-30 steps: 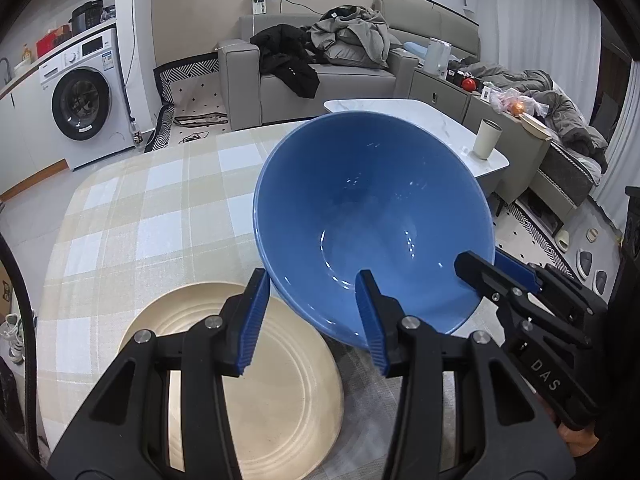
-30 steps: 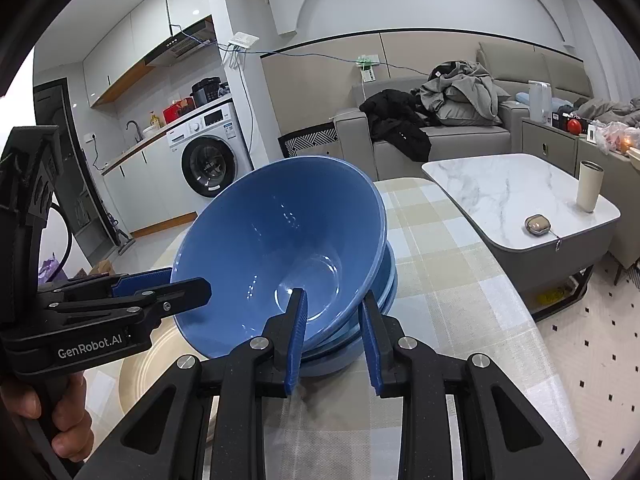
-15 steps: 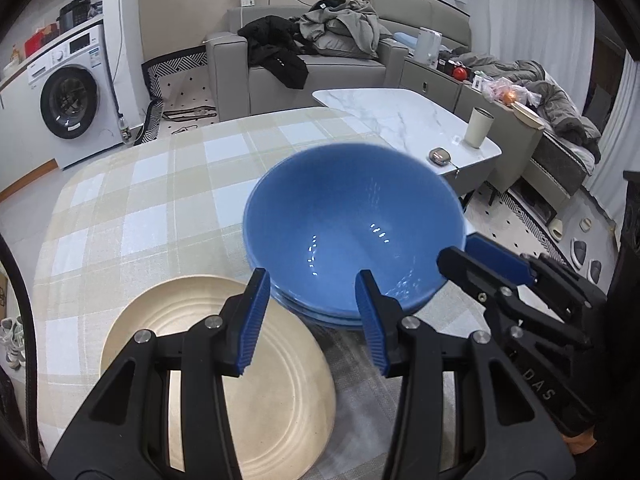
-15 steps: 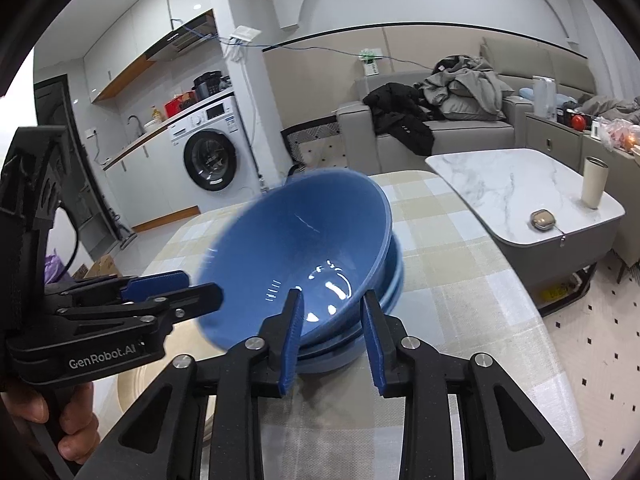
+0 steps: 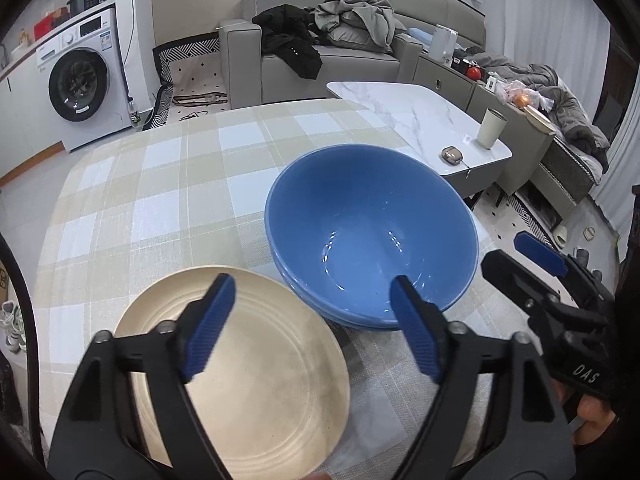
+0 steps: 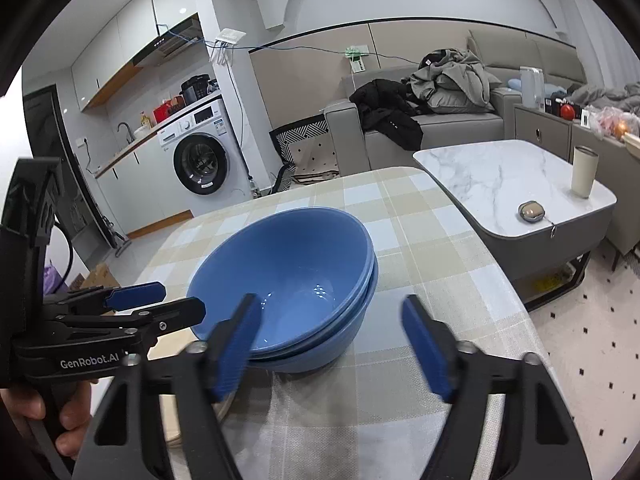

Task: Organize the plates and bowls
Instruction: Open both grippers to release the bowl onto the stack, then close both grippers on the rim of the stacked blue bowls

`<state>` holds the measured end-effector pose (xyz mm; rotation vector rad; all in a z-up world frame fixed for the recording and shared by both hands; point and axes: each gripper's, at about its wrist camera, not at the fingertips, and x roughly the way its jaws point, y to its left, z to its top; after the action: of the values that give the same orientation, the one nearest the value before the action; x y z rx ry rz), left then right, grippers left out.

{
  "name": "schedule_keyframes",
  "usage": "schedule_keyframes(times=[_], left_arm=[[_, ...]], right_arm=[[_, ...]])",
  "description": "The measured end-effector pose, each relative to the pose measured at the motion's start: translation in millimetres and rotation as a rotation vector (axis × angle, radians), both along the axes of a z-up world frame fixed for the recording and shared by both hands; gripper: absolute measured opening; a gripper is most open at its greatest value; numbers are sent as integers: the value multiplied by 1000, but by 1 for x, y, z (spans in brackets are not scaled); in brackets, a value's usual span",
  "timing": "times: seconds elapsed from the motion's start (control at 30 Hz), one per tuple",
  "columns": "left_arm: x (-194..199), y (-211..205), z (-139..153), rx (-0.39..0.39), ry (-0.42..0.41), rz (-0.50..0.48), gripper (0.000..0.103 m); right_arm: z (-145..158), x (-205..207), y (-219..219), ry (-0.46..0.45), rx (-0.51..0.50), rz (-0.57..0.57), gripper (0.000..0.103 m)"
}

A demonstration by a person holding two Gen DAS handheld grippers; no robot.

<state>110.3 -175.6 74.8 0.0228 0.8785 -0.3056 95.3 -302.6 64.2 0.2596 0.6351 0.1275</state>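
A stack of blue bowls [image 5: 370, 236] sits on the checked tablecloth; it also shows in the right wrist view [image 6: 292, 284]. A cream plate [image 5: 240, 368] lies on the cloth just left of the stack, partly under my left gripper [image 5: 312, 320], which is open and empty above the plate's right side and the bowls' near rim. My right gripper [image 6: 332, 340] is open and empty, just in front of the bowls. In the left wrist view the right gripper [image 5: 536, 268] appears at the right edge. In the right wrist view the left gripper [image 6: 152, 300] appears at the left.
The checked table [image 5: 160, 184] runs away toward a washing machine [image 5: 80, 84] and a sofa [image 5: 328, 60]. A marble coffee table [image 6: 508, 176] with a cup [image 6: 583, 171] stands to the right, past the table's edge.
The top blue bowl was held tilted by both grippers, then lowered flat onto the stack. Both grippers have opened wide and drawn back from the bowls.
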Motion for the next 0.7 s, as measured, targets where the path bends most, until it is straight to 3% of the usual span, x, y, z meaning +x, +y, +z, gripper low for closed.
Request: schedule_keyframes(times=[0.13,0.17,0.47,0.57,0.7], left_arm=[[3,6,-1,17,-18,3,93],[5,7,-2,13,-23,7,103],[23,21,-13,-52,23,43,102],[35,27,-22,-74,47,62,102],[48,35,-34,-95,69,88,102]], right_arm=[[1,-2,-7,-4,13,-24,98],[1,-2,-8,-3,18,-27,99],[-5,4,-11,27,58,-28,99],[-7,4,-15,-6,73,-57,99],[-16,11,-27,11,150,-67,99]])
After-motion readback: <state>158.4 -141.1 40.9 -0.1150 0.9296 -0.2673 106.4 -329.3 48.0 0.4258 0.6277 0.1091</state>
